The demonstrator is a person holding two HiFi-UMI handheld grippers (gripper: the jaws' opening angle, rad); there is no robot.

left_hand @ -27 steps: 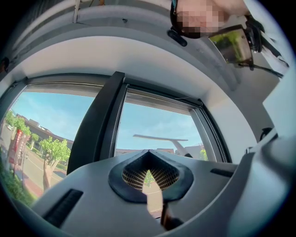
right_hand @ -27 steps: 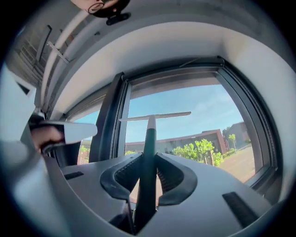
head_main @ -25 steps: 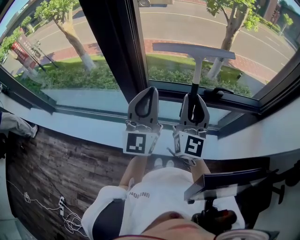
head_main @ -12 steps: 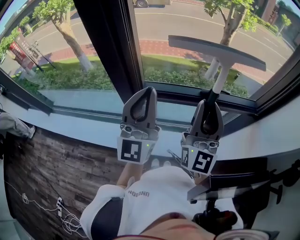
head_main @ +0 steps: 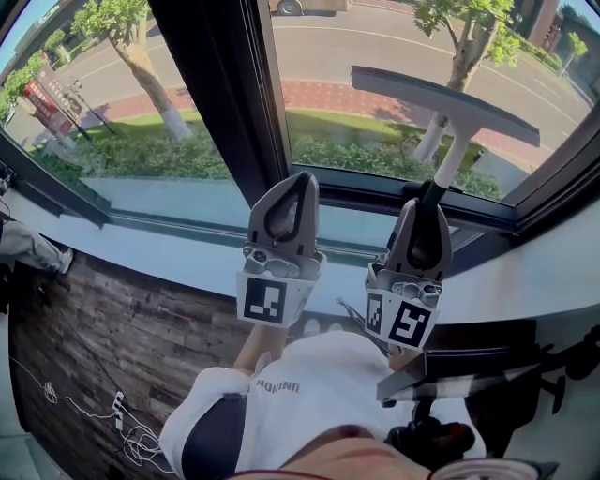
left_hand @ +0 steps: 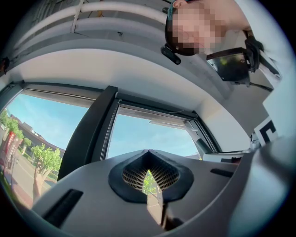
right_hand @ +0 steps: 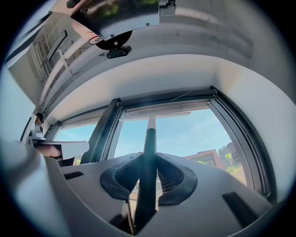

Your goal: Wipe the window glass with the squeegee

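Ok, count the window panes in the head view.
2: the left pane, left of the dark mullion; the right pane, behind the squeegee. Others may lie out of view.

- Dark window frame (head_main: pixel 220 94), thick mullion; window glass (head_main: pixel 323 94) shows sunlit road (head_main: pixel 375 42), trees (head_main: pixel 117 23), grass (head_main: pixel 141 150).
- White sill (head_main: pixel 159 246) along frame's bottom edge.
- Dark wood-plank floor (head_main: pixel 112 337), cables (head_main: pixel 127 417) at left.
- White ceiling (right_hand: pixel 152 78).

Three views, one shared window (head_main: pixel 319 56)
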